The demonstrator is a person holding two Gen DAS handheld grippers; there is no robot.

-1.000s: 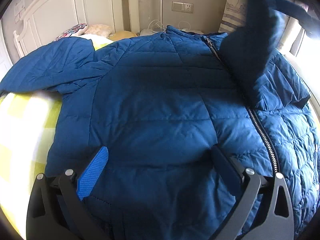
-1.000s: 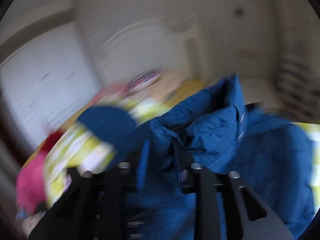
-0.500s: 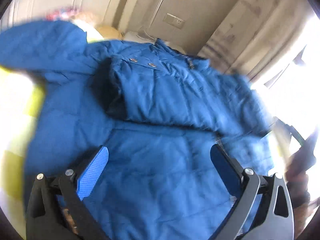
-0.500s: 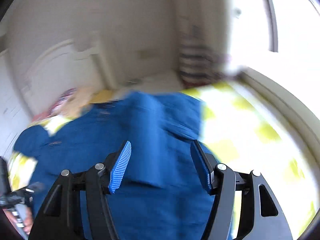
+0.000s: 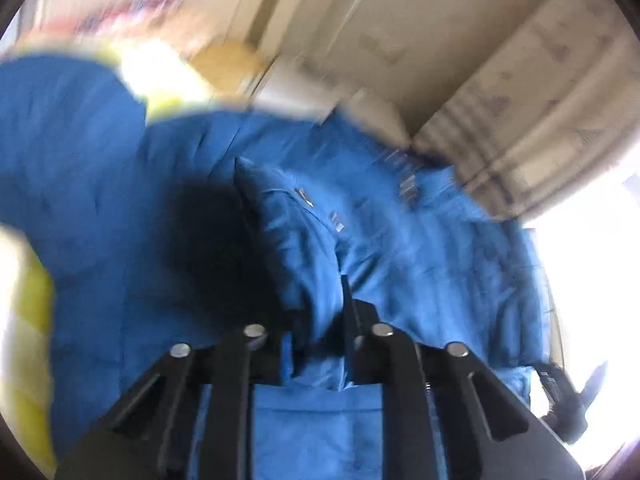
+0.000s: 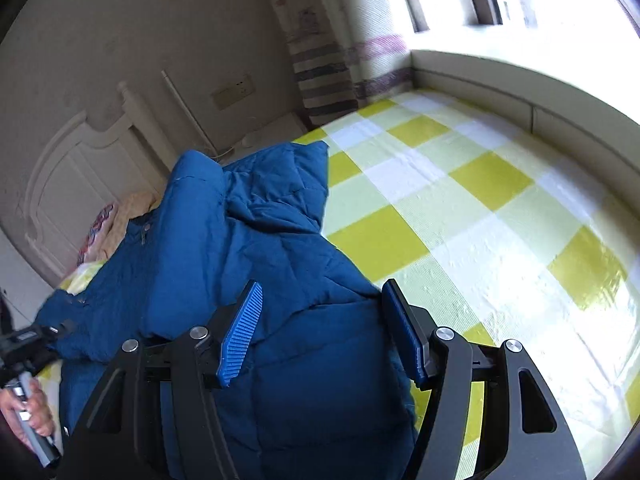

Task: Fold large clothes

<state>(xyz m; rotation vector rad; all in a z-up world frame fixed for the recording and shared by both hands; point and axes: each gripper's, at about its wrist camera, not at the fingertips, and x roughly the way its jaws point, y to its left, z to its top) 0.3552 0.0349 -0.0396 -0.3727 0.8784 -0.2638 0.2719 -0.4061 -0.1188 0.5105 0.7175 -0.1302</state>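
Observation:
A large blue quilted jacket (image 5: pixel 400 260) lies spread on a bed, with one sleeve folded across its front. My left gripper (image 5: pixel 316 320) is shut on a bunched fold of the jacket near its lower part, and blue fabric fills the narrow gap between the fingers. The left wrist view is blurred by motion. In the right wrist view the jacket (image 6: pixel 260 240) lies at the left of the bed. My right gripper (image 6: pixel 320 332) hovers open above the jacket's right edge, its blue pads (image 6: pixel 240 332) apart and gripping nothing.
A yellow, green and white checked sheet (image 6: pixel 460 220) covers the bed to the right of the jacket. A white headboard (image 6: pixel 80 184) and pillows (image 6: pixel 104 228) are at the far left. A striped curtain (image 6: pixel 324 72) and a window ledge (image 6: pixel 520 92) border the far side.
The left gripper went from wide open to shut on a jacket fold and rose. The right gripper let go of the sleeve, opened, and swung right and down over the jacket's edge.

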